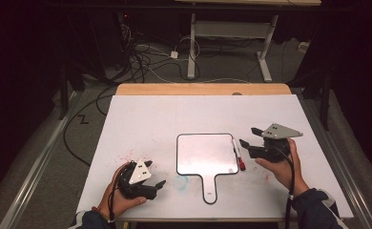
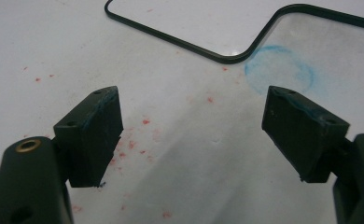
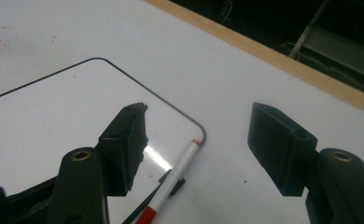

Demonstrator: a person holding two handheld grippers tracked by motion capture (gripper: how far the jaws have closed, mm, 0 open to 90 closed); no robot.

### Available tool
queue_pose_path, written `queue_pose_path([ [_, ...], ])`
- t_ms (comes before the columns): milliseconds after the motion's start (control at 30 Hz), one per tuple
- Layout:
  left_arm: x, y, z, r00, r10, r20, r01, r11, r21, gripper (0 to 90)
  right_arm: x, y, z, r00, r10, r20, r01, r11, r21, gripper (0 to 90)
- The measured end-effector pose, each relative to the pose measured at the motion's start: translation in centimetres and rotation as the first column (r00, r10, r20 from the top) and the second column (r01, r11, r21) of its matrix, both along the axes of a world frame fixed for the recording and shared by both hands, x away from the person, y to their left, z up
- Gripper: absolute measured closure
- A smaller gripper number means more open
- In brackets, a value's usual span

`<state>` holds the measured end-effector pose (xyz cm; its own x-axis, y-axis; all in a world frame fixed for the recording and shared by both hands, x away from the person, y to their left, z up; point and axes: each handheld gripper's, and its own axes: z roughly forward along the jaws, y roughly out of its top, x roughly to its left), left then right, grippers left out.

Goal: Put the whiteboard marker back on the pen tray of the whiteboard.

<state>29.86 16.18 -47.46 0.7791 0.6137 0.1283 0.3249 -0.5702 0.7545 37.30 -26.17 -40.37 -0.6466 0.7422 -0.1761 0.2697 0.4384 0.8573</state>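
A small whiteboard (image 1: 207, 155) with a black rim and a short handle lies flat near the table's front middle. Along its right edge rests a white marker (image 1: 238, 155) with a red cap. My right gripper (image 1: 248, 136) hovers just right of the marker, jaws open, nothing between them. In the right gripper view, the marker (image 3: 180, 168) lies below and between the open jaws (image 3: 199, 109), partly on the whiteboard (image 3: 54, 107). My left gripper (image 1: 155, 173) rests low at the front left, open and empty. Its jaws (image 2: 192, 93) face the whiteboard (image 2: 208, 23).
A white sheet (image 1: 174, 114) covers the table, and a wooden edge (image 1: 203, 88) shows at the back. Red specks (image 1: 131, 155) and a blue ring smudge (image 2: 278, 70) mark the sheet left of the handle. Cables and a desk frame (image 1: 232, 33) stand on the floor beyond.
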Motion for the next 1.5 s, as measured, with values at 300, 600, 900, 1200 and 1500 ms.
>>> queue_pose_path([
  [300, 0.1, 0.1, 0.0, 1.0000, 0.009, 0.002, -0.009, 1.0000, 0.002, 19.5, -2.1, -1.3, 0.7, 0.9985, 0.011, 0.054, -0.011, 0.9999, -0.003, 34.7],
  [600, 0.1, 0.1, 0.1, 0.9999, 0.013, 0.006, -0.013, 0.9999, 0.002, 19.5, -3.8, -1.9, 0.8, 0.9940, 0.031, 0.105, -0.028, 0.9993, -0.024, 32.7],
  [900, 0.0, 0.0, 0.0, 0.9998, 0.018, 0.012, -0.018, 0.9996, 0.024, 19.4, -5.1, -2.9, 0.4, 0.9895, 0.007, 0.145, -0.006, 0.9999, -0.009, 29.3],
  [1200, 0.0, 0.1, 0.1, 0.9995, 0.025, 0.017, -0.026, 0.9995, 0.020, 19.4, -6.1, -4.0, -0.5, 0.9893, -0.015, 0.145, 0.016, 0.9998, -0.009, 25.2],
  [1500, 0.0, 0.0, -0.1, 0.9993, 0.033, 0.016, -0.033, 0.9988, 0.037, 19.4, -7.1, -6.1, -2.1, 0.9890, -0.042, 0.142, 0.040, 0.9991, 0.013, 20.5],
])
